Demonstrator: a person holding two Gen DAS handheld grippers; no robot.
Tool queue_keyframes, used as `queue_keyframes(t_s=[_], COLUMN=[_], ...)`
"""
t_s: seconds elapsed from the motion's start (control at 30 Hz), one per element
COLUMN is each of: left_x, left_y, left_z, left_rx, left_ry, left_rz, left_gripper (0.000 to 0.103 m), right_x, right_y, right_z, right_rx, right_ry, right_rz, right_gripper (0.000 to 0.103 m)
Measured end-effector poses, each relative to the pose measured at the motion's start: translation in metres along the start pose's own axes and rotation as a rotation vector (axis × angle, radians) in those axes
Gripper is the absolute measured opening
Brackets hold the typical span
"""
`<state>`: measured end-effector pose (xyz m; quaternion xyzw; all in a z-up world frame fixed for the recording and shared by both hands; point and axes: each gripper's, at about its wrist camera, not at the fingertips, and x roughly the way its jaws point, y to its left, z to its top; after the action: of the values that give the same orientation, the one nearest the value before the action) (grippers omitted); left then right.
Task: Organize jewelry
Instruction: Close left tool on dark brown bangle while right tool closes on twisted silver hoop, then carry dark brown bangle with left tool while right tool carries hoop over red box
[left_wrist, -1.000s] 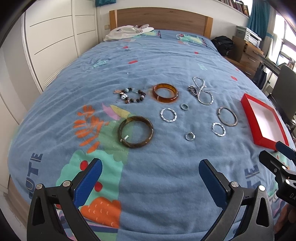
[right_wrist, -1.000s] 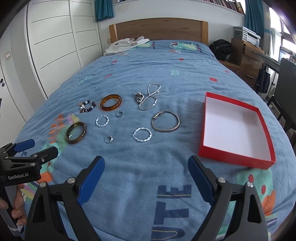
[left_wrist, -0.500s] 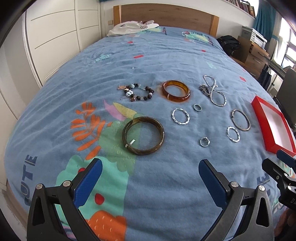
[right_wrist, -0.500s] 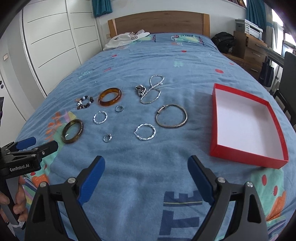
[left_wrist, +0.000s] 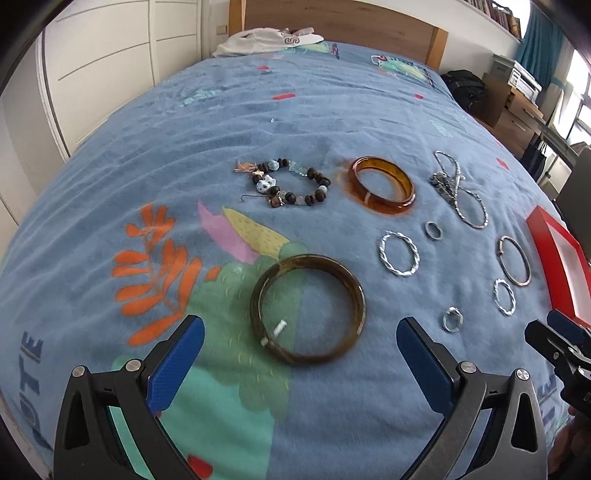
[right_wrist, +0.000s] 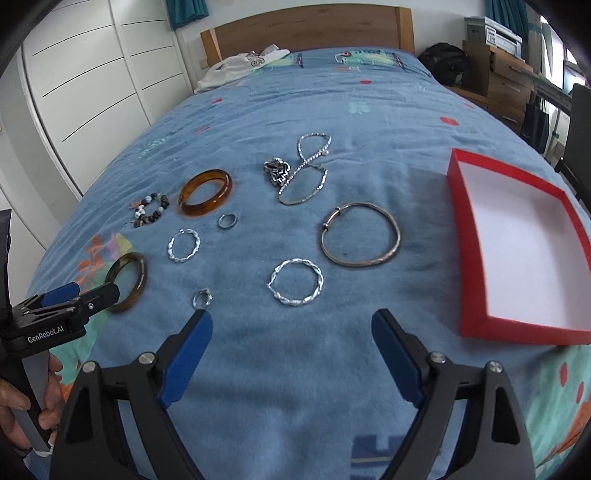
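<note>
Jewelry: lying spread on the blue bedspread (right_wrist: 369, 110).
Left gripper (left_wrist: 299, 332): I am holding it released, empty, hovering over the dark bangle (left_wrist: 306, 308).
Right gripper (right_wrist: 291, 328): jaws have just been closing slightly, yet gaping, nothing between them, near the twisted silver hoop (right_wrist: 295, 282).
Red box (right_wrist: 458, 236): sitting open further right.

Blue patterned bedspread (right_wrist: 369, 110), wooden headboard (right_wrist: 306, 33), white garment (right_wrist: 236, 68), white wardrobe doors (right_wrist: 92, 81), black bag (right_wrist: 443, 61), wooden drawers (right_wrist: 506, 85)
</note>
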<state>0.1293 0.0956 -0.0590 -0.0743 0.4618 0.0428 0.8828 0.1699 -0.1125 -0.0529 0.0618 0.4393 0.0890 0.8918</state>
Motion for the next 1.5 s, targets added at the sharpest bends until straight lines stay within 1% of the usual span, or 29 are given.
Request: queue_keyframes(t_s=[0.13, 0.47, 0.57, 0.7, 0.77, 0.87, 0.93, 1.0, 1.17, 1.5], left_x=[0.012, 0.036, 0.039, 0.041, 0.042, 0.041, 0.041, 0.041, 0.040, 0.025], left_y=[0.001, 0.004, 0.005, 0.004, 0.002, 0.000, -0.001, -0.001, -0.002, -0.005], left_z=[0.005, 0.006, 0.005, 0.005, 0.005, 0.004, 0.004, 0.004, 0.004, 0.005], left_rx=[0.010, 0.013, 0.013, 0.018, 0.028, 0.038, 0.044, 0.050, 0.049, 0.042], left_ry=[0.013, 0.052, 0.055, 0.052, 0.049, 0.042, 0.036, 0.033, 0.029, 0.017], left_rz=[-0.003, 0.000, -0.001, -0.002, -0.004, -0.012, -0.016, -0.013, -0.019, -0.039], left_gripper=[0.102, 0.102, 0.100, 0.094, 0.090, 0.083, 0.077, 0.077, 0.076, 0.076], right_x=[0.017, 0.037, 0.041, 0.046, 0.048, 0.050, 0.051, 0.052, 0.050, 0.035], right_y=[-0.004, -0.012, -0.012, -0.010, -0.009, -0.008, -0.007, -0.007, -0.012, -0.012], right_z=[0.005, 0.013, 0.015, 0.017, 0.017, 0.018, 0.017, 0.017, 0.017, 0.018], right_rx=[0.029, 0.059, 0.056, 0.052, 0.047, 0.040, 0.030, 0.023, 0.029, 0.025], right_ry=[0.020, 0.034, 0.036, 0.041, 0.042, 0.041, 0.043, 0.046, 0.042, 0.025], right_rz=[-0.004, -0.023, -0.023, -0.017, -0.016, -0.008, -0.001, 0.009, 0.055, 0.091], right_gripper=[0.080, 0.077, 0.074, 0.063, 0.059, 0.054, 0.046, 0.041, 0.041, 0.041])
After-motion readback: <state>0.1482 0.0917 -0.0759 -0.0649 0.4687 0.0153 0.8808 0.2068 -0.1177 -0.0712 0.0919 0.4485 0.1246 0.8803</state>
